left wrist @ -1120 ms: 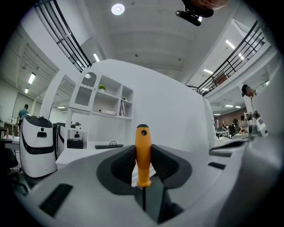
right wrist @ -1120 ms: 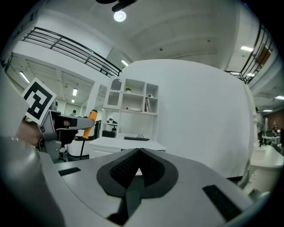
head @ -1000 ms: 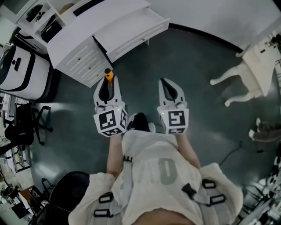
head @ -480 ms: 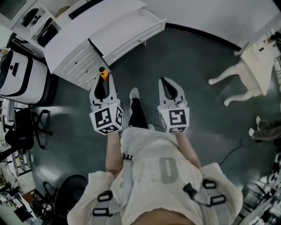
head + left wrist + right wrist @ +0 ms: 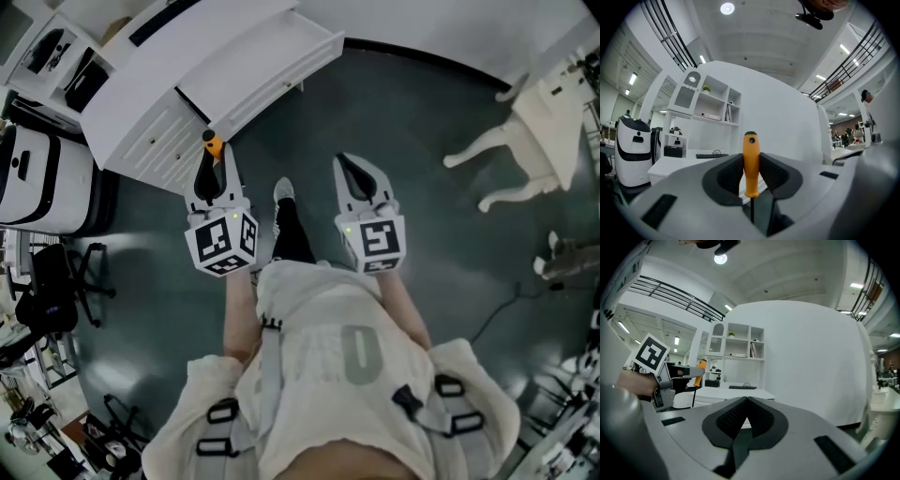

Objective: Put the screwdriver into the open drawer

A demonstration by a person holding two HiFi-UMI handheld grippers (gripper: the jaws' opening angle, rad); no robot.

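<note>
In the left gripper view an orange-handled screwdriver (image 5: pixel 751 164) stands upright between the dark pads, its thin shaft pointing down. My left gripper (image 5: pixel 208 167) is shut on it, just short of the white cabinet (image 5: pixel 141 112). The handle tip (image 5: pixel 213 145) pokes out below the open drawer (image 5: pixel 272 56), which juts from the cabinet's right end. My right gripper (image 5: pixel 352 173) hangs beside the left, over the dark floor, jaws shut with nothing in them. The right gripper view shows its pads meeting (image 5: pixel 746 404), with the left gripper (image 5: pixel 665 380) and the screwdriver (image 5: pixel 699 372) at the left.
A white machine with black trim (image 5: pixel 28 173) stands left of the cabinet, a black chair (image 5: pixel 47 291) below it. White furniture legs (image 5: pixel 511 141) stand at the right. A shoe (image 5: pixel 283 192) is between the grippers. Open shelves (image 5: pixel 710 110) rise behind the cabinet.
Both grippers have moved forward toward the cabinet and drawer, the left still gripping the screwdriver. A foot has stepped forward between them.
</note>
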